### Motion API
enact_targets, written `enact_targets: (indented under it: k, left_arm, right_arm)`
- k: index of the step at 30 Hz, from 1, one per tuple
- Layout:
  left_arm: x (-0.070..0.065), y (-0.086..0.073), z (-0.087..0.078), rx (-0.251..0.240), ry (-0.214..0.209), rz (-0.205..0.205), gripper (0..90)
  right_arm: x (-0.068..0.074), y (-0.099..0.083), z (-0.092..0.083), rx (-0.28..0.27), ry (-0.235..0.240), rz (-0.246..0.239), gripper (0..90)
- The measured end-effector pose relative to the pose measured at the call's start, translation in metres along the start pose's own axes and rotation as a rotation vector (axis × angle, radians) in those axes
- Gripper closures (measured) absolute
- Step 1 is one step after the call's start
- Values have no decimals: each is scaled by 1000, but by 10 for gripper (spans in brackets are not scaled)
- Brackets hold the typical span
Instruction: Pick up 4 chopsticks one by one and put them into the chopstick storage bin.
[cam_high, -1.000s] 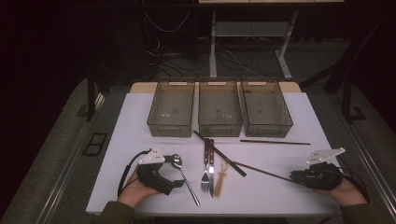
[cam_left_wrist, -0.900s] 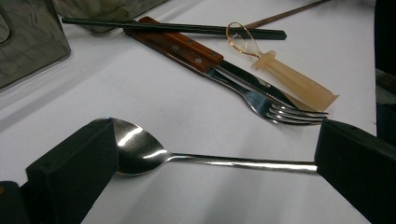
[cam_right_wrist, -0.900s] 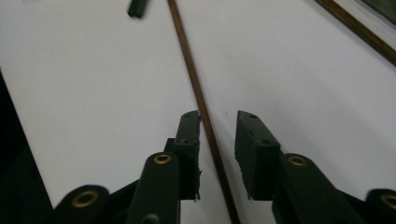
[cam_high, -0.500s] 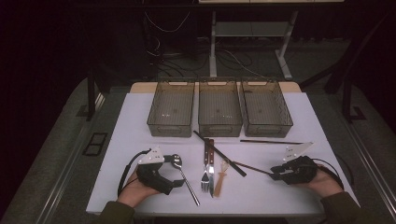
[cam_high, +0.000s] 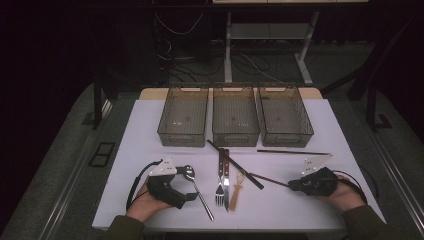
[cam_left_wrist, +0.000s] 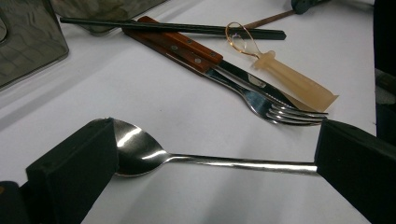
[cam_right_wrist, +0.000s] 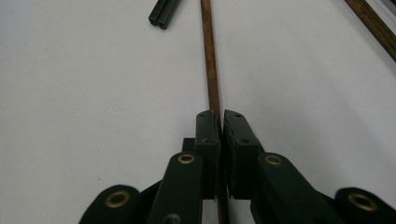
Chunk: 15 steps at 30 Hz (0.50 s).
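A metal spoon (cam_left_wrist: 140, 149) lies on the white table between the wide-apart jaws of my left gripper (cam_left_wrist: 210, 163), which is open; the pads flank it near its bowl and handle end. In the high view that left gripper (cam_high: 189, 184) rests at the front left beside the spoon (cam_high: 200, 197). At the front right, my right gripper (cam_high: 292, 185) has just been closing, and it is shut on the near end of a brown wooden chopstick (cam_right_wrist: 211, 60). The stick runs straight out from the right gripper (cam_right_wrist: 221, 122), flat on the table.
Three empty translucent bins (cam_high: 182, 137) stand in a row at the back. A wood-handled fork (cam_left_wrist: 261, 105), a knife (cam_left_wrist: 187, 44), an amber-handled plastic spoon (cam_left_wrist: 280, 74) and black chopsticks (cam_left_wrist: 173, 28) lie mid-table. A second brown chopstick (cam_high: 292, 151) lies in front of the right bin.
My right hand has slid left from the table's right edge to the brown chopstick, and its jaws have closed on the stick's end. The left hand has stayed put.
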<state>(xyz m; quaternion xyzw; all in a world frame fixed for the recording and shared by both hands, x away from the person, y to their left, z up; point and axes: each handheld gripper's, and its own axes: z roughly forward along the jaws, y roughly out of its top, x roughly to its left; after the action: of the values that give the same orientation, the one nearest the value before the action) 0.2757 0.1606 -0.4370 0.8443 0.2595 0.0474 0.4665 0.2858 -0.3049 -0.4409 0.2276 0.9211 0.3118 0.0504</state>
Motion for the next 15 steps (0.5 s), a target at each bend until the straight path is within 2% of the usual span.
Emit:
enact_targets:
  k: [5,15]
  left_arm:
    - [0,0,0,-1,0,-1,0]
    - [-1,0,0,-1,1,0,0]
  right_arm:
    - [1,0,0,-2,-11,-9,856]
    - [1,-1,0,-8,-6,26,859]
